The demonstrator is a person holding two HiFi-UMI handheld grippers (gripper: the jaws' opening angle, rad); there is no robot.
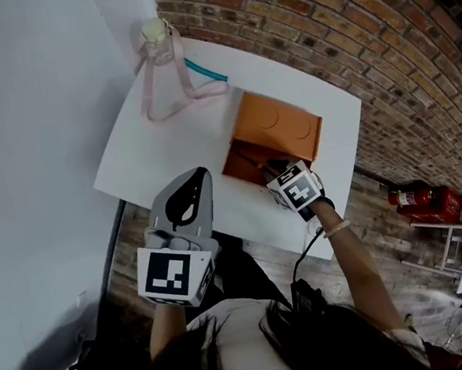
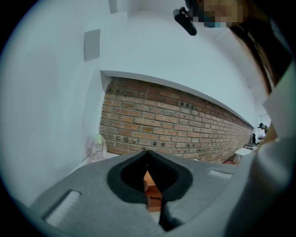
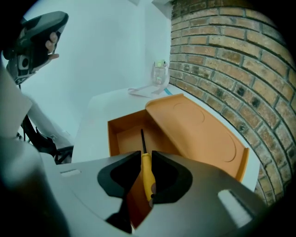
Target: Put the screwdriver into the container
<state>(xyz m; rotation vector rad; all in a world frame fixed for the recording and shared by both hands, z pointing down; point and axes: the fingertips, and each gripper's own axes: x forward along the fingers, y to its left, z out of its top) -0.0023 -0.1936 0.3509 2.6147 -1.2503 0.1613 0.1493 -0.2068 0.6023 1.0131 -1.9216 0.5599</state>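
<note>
The orange container [image 3: 125, 134] sat open on the white table [image 1: 161, 155], toward its right side, w/ its lid [image 3: 199, 132] tipped up on the side nearest the brick wall [image 1: 346, 34]. Inside the box only the screwdriver [image 3: 146, 173] showed: the right gripper [image 3: 146, 159] was clamped on its yellow handle, jaws pressed to both sides, and the black shaft pointed down past the near rim into the cavity. The tip looked close to the box floor, but contact couldn't be made out. In the head view the right gripper [image 1: 277, 170] hung at the box's near edge. The left gripper [image 1: 199, 177] was held up, well left of the box and over the table's near edge; in its own view the left gripper [image 2: 148, 152] had its jaws closed together w/ nothing between them, the orange box showing only through the slit behind. At the far left corner stood a clear bottle [image 1: 156, 39] w/ a pink strap [image 1: 160, 105] trailing onto the table, and a teal strip [image 1: 205, 69] lay just beside it. Bare white tabletop lay open to the left of the box, plus a narrower band along the near edge. A red fire extinguisher [image 1: 419, 197] stood on the floor, far right.
</note>
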